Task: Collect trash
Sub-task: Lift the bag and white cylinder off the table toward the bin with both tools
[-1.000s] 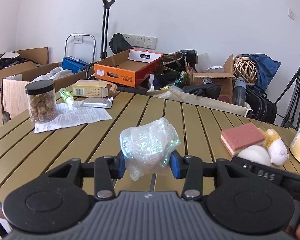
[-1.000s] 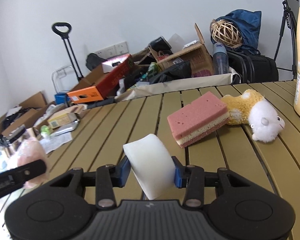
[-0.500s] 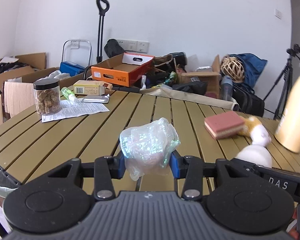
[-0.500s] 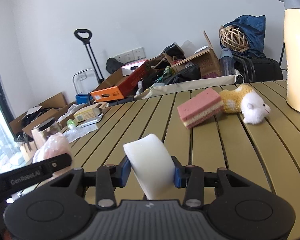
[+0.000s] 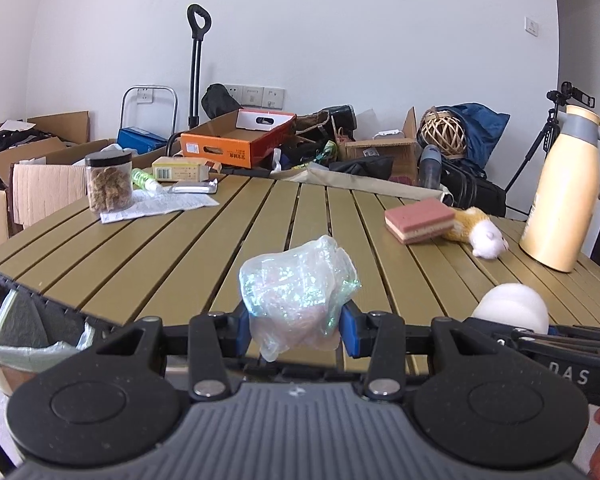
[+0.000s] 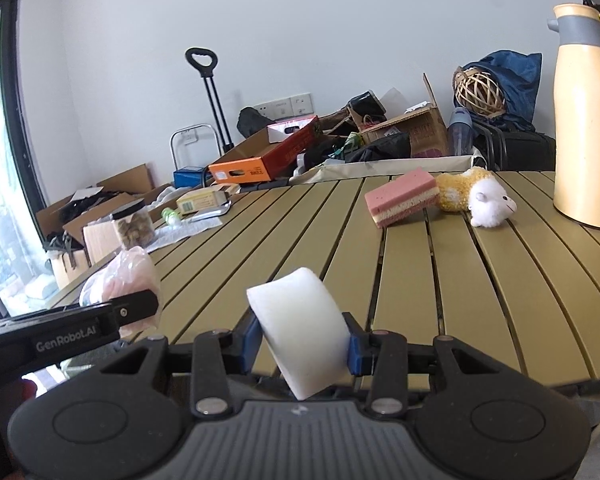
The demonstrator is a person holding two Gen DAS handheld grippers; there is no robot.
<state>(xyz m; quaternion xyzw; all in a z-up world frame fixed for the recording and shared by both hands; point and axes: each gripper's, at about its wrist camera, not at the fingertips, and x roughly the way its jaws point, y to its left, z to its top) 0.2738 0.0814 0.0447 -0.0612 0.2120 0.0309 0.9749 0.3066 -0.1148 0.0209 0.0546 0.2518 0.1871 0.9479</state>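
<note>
Left wrist view: left gripper (image 5: 296,330) clamps a crumpled plastic bag (image 5: 298,296); right gripper (image 6: 302,346) clamps a white foam piece (image 6: 300,330).

On the slatted table (image 5: 172,256): one pink sponge (image 5: 419,220), one plush toy (image 5: 478,232), one yellow jug (image 5: 566,192), one lidded jar (image 5: 109,182), one printed sheet (image 5: 160,204), one green bottle (image 5: 144,180), one foil pack (image 5: 194,188), one yellow carton (image 5: 182,169)

Off its near-left corner: one lined bin (image 5: 32,340)
</note>
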